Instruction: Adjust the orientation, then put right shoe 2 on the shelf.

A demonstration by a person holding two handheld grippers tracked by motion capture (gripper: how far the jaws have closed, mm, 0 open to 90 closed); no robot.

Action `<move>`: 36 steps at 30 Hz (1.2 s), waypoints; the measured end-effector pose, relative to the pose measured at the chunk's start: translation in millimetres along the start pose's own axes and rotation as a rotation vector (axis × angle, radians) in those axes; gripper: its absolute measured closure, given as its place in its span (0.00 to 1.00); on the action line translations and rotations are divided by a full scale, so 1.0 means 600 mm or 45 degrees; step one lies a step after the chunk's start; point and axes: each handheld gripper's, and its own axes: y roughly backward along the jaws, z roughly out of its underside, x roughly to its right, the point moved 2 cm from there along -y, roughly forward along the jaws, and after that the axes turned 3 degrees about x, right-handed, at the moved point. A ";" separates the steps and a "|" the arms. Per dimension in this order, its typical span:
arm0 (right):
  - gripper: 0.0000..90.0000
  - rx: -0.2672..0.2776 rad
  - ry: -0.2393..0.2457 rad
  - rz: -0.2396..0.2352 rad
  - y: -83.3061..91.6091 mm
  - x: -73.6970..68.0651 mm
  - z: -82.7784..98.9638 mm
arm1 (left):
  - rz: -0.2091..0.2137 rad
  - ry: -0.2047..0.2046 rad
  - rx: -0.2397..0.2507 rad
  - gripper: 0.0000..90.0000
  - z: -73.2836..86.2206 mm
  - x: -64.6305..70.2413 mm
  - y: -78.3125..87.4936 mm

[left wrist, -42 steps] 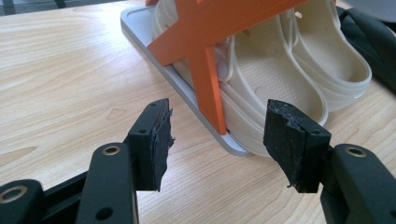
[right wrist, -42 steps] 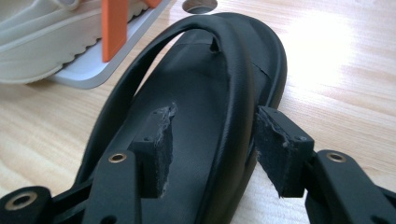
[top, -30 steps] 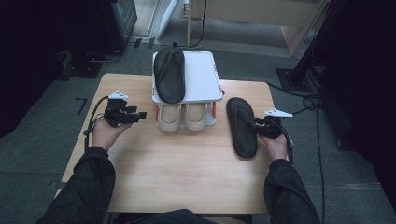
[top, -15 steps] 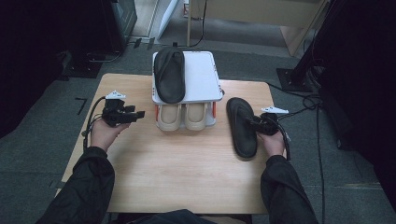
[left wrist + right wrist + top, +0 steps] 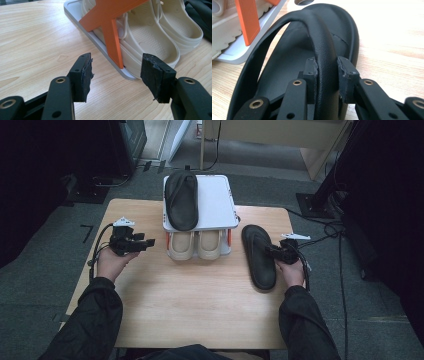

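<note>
Right gripper (image 5: 326,72) has just been closing and now pinches the strap of the black flip-flop (image 5: 258,256) lying on the table right of the shoe rack (image 5: 220,202).

The pinch sits on one narrow strap, so the sandal could swing or slip out on lifting and knock the rack. Its mate (image 5: 181,200) lies on the rack's top shelf, cream clogs (image 5: 195,243) below. Left gripper (image 5: 116,75) hangs wide and empty beside the rack. Pale wooden table (image 5: 190,310), grey carpet, cables around.
</note>
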 end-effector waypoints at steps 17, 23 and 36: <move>0.79 -0.027 -0.064 0.045 0.016 -0.002 -0.015 | -0.005 0.002 0.006 0.48 0.000 -0.001 0.001; 0.79 -0.034 -0.078 0.046 0.021 -0.007 -0.020 | -0.009 0.010 0.007 0.48 0.001 -0.001 0.001; 0.79 -0.012 -0.131 0.015 0.041 -0.023 -0.037 | 0.010 0.012 -0.007 0.47 0.003 -0.002 -0.003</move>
